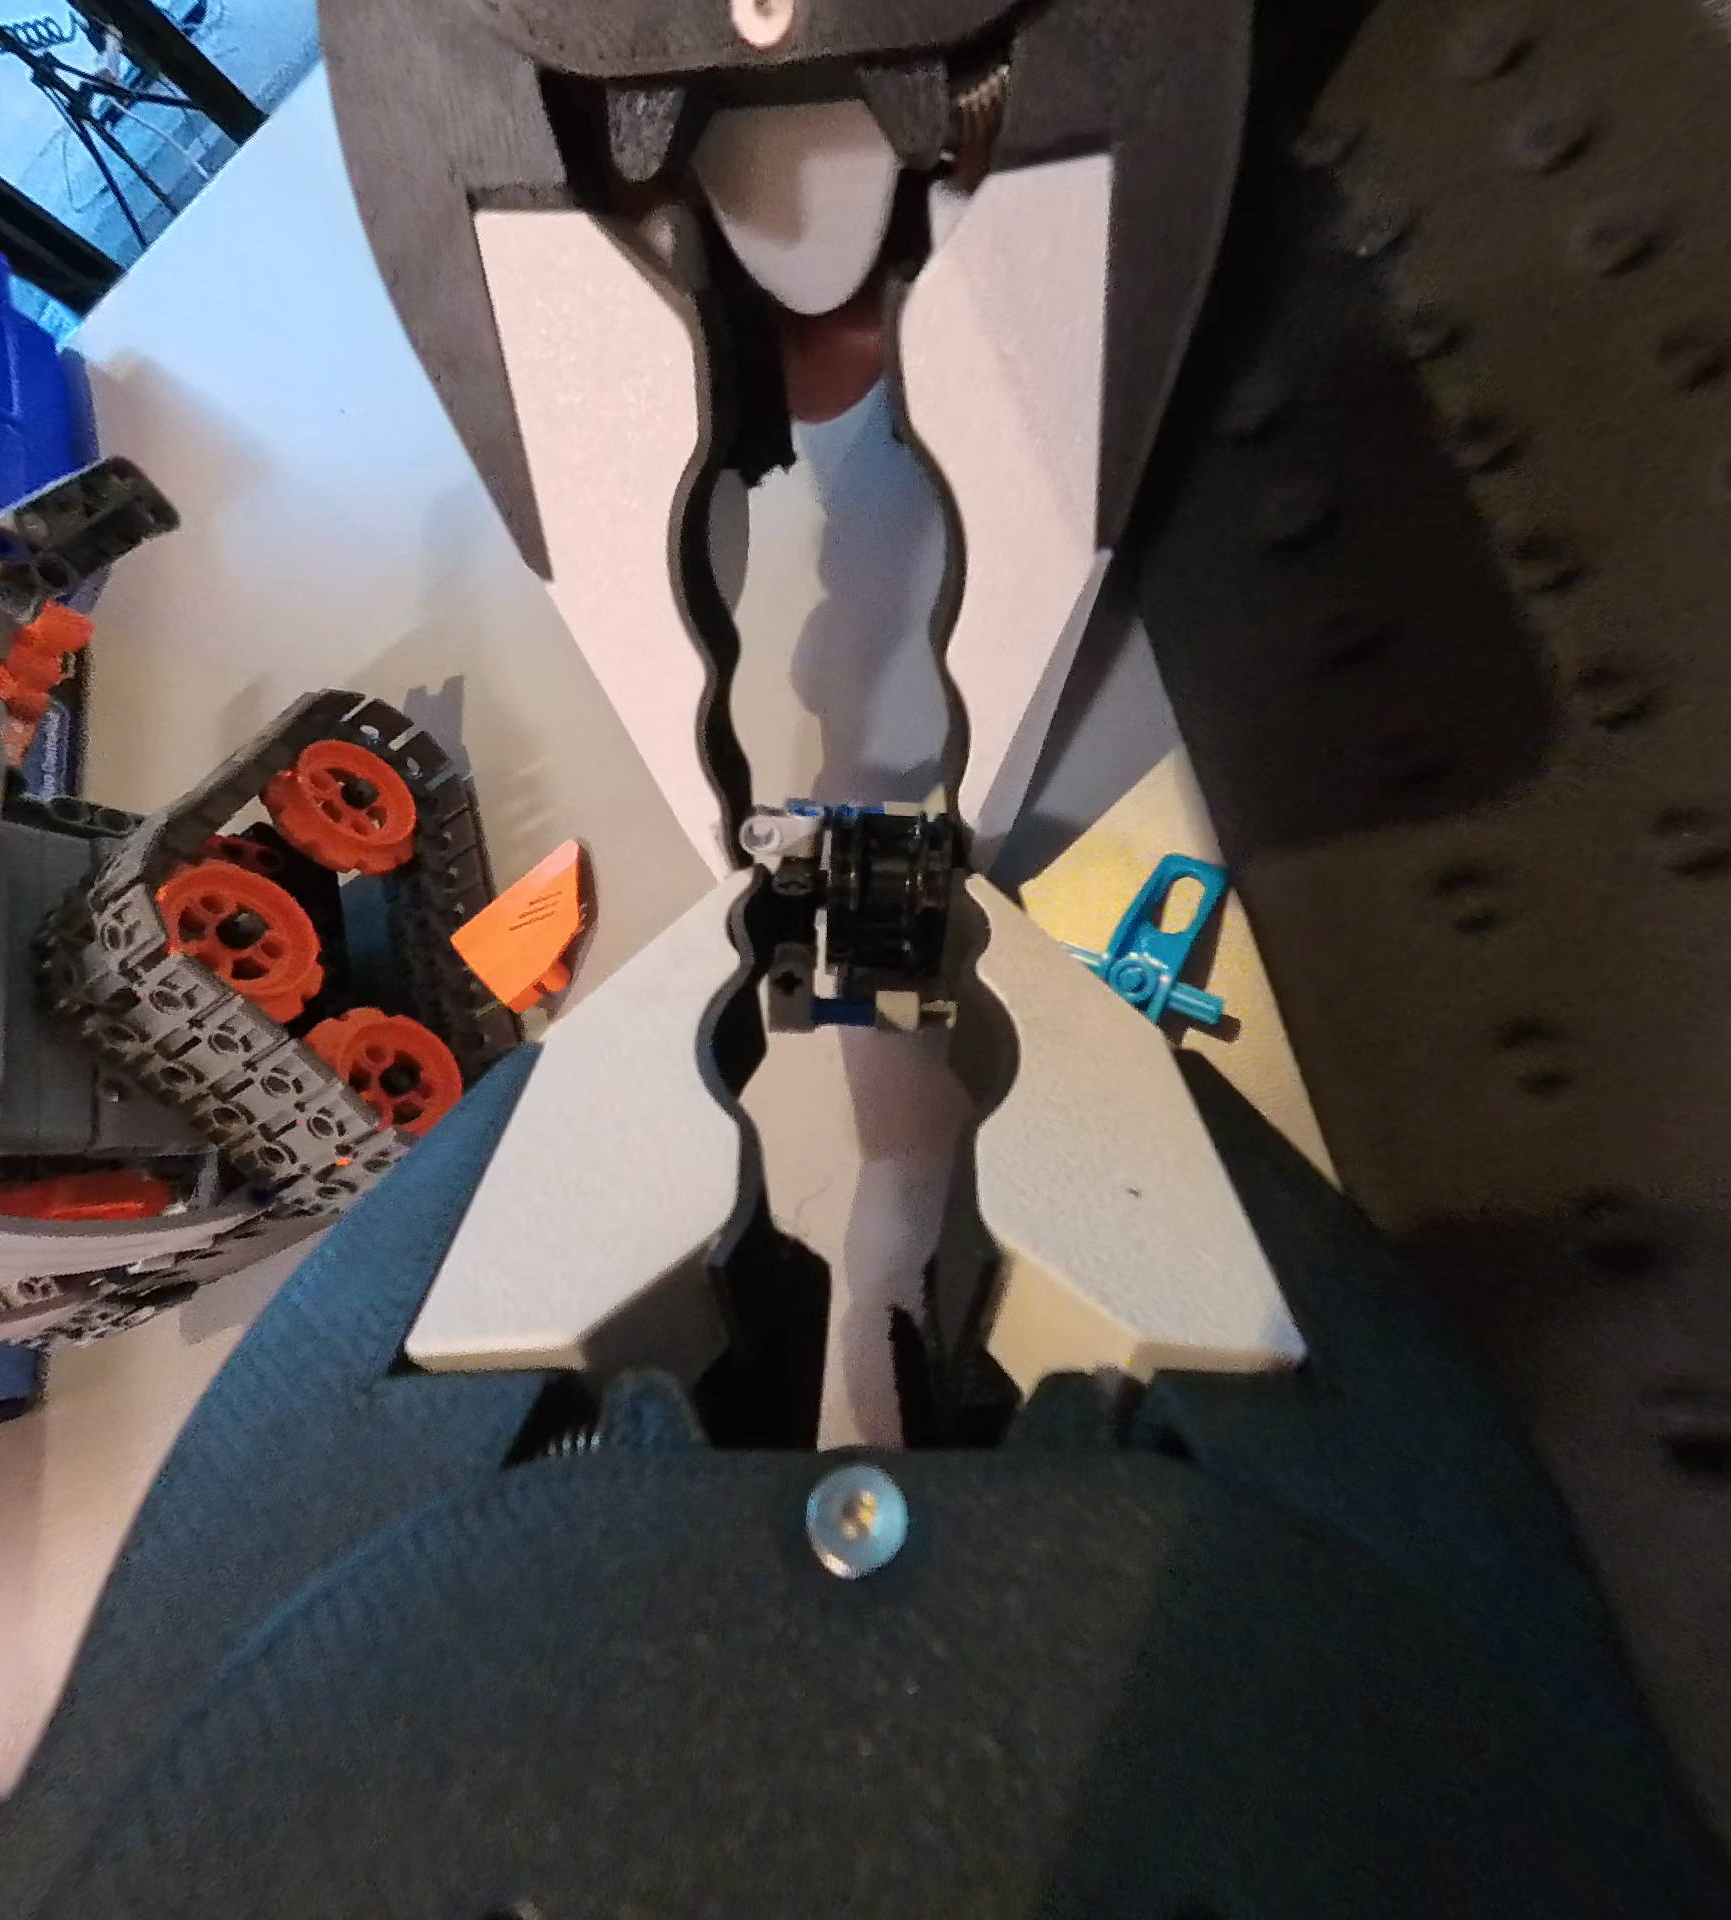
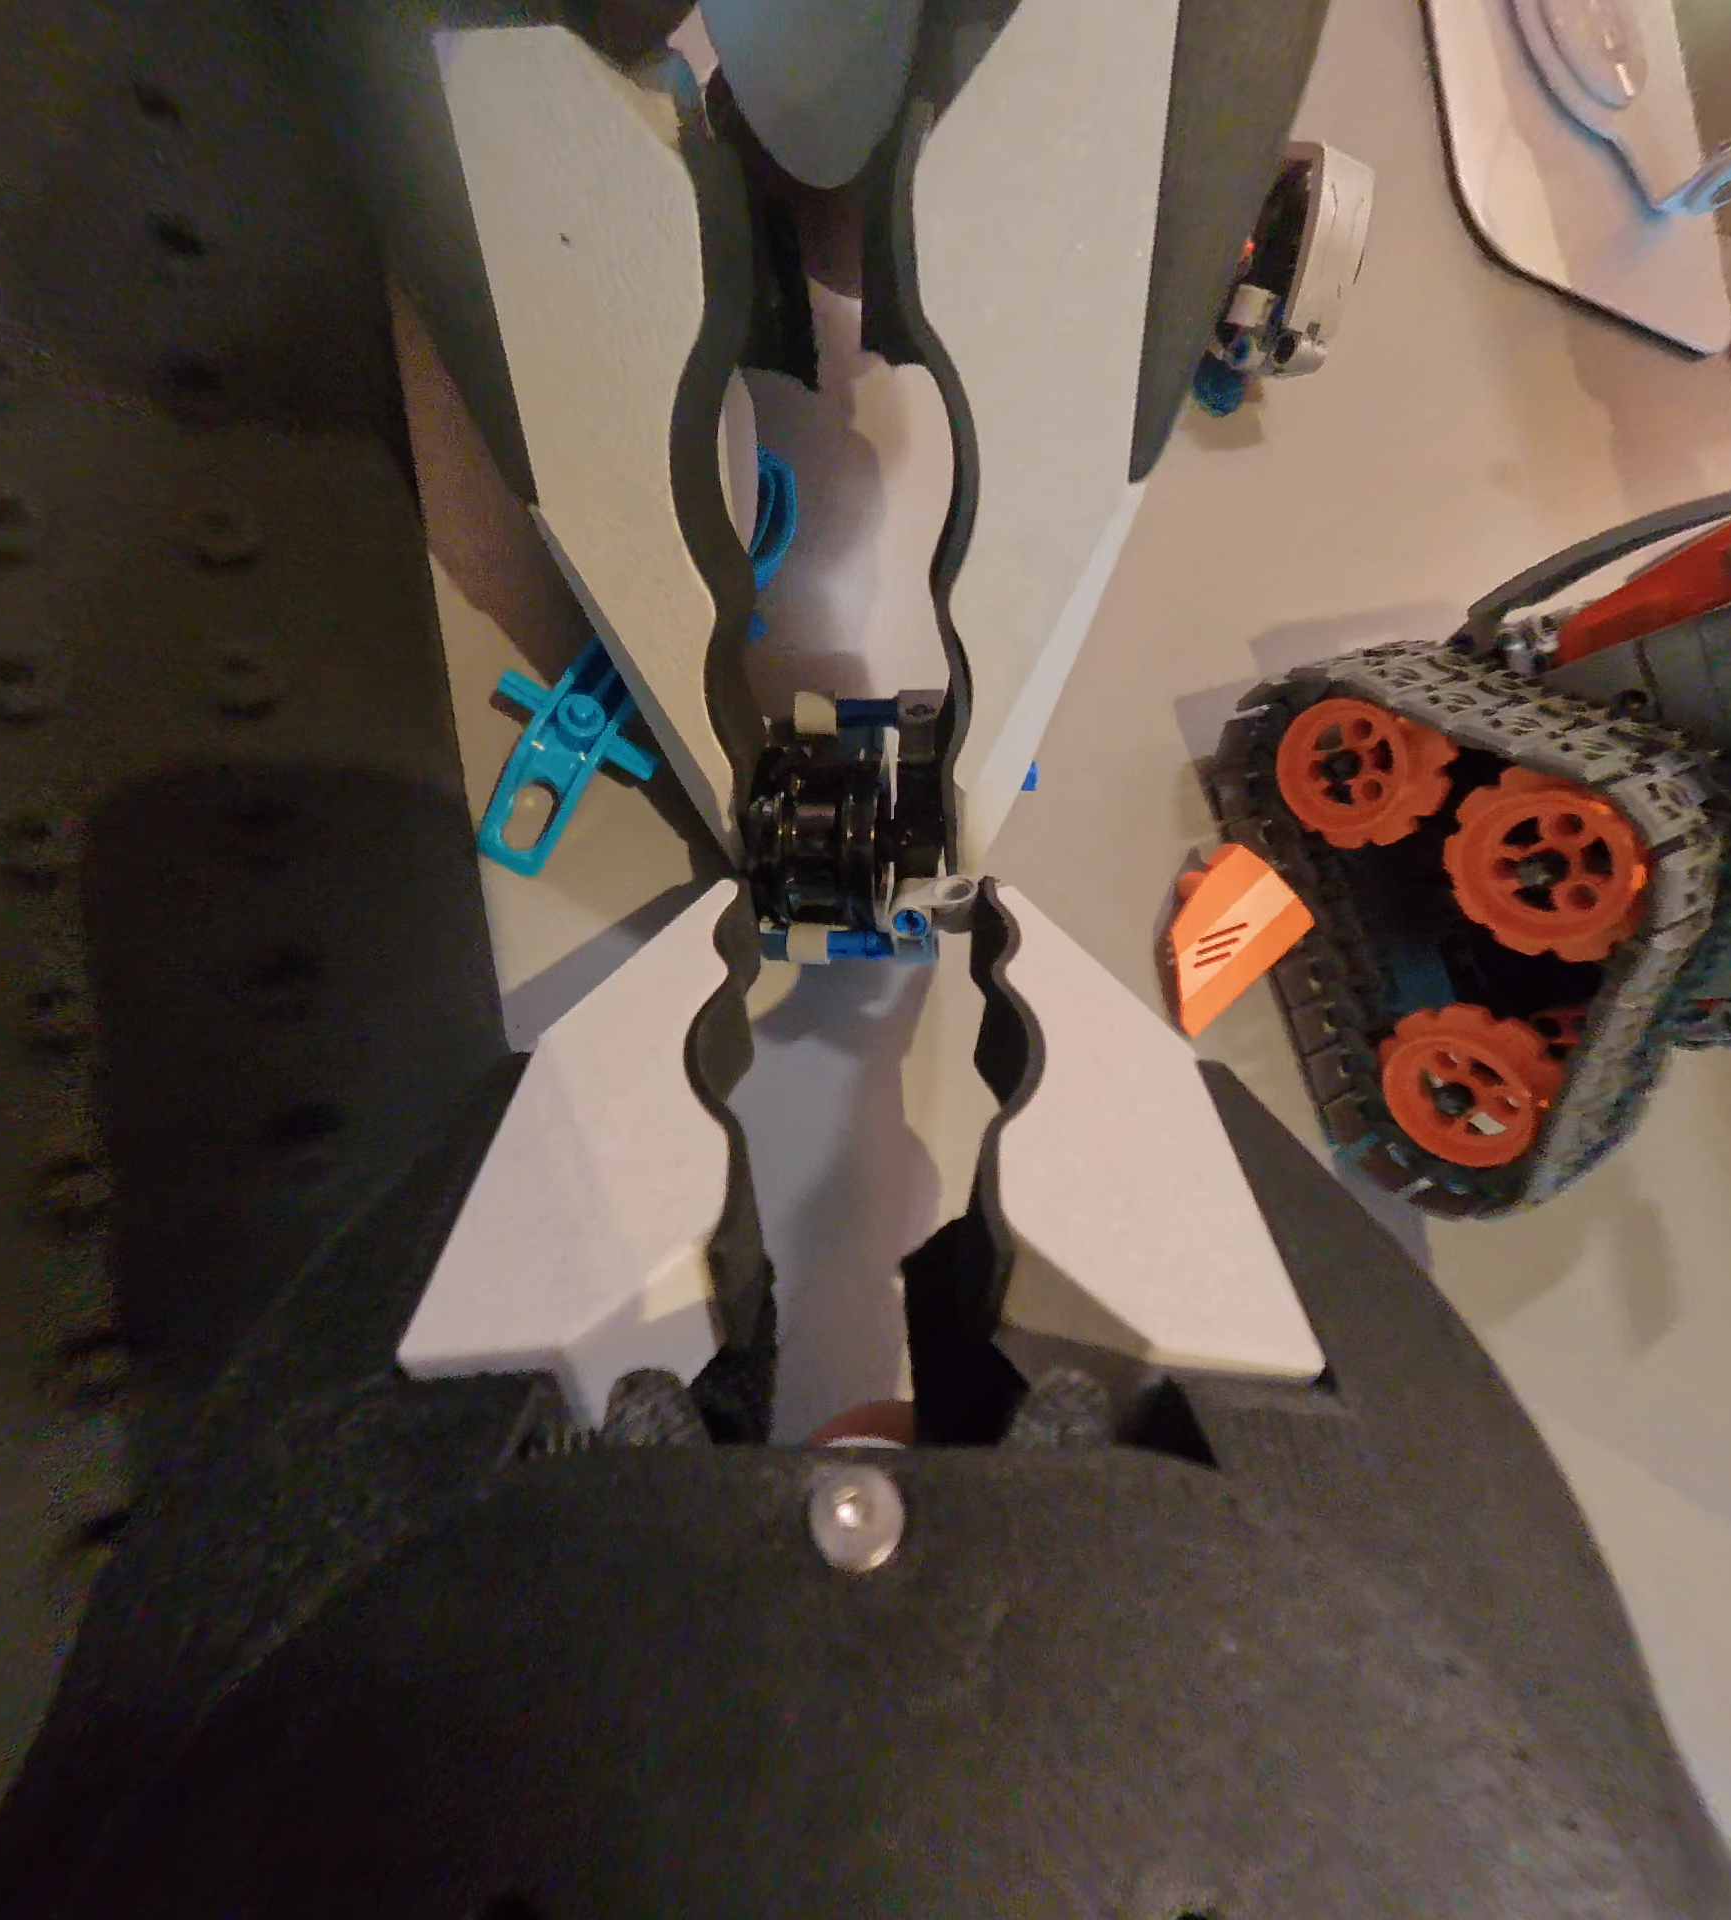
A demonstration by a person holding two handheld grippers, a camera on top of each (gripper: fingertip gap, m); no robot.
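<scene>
Left wrist view: our left gripper (image 1: 856, 914) comes up from the bottom edge, with a dark textured printed body, pale grey wedge fingers (image 1: 612, 1143) and wavy black rubber edges. Its tips pinch a small brick assembly (image 1: 866, 914) of glossy black stacked wheels with grey, white and blue pins. The right gripper (image 1: 845, 821) reaches in from the top and clamps the same assembly from the opposite end, so the tips of the two nearly meet. Left of us sits a tracked vehicle (image 1: 217, 966) with a grey linked tread and orange toothed wheels. A loose orange wedge panel (image 1: 528, 920) lies just beside the tread. A teal slotted connector (image 1: 1157, 940) lies on the white table (image 1: 321, 520), at the edge of a dark dimpled mat (image 1: 1567, 727).

Right wrist view: this is the mirror case. Our right gripper (image 2: 856, 894) comes from the bottom, its fingers (image 2: 612, 1164) closed on the assembly (image 2: 840, 831); the left gripper (image 2: 840, 790) comes from the top and grips the assembly too. The assembly is held between both, above the table (image 2: 1360, 1455). The teal connector (image 2: 554, 774) is on the left by the mat (image 2: 165, 623). The orange panel (image 2: 1235, 935) and the tracked vehicle (image 2: 1484, 914) are on the right. A second small grey-and-blue brick module (image 2: 1287, 270) sits at upper right.
</scene>
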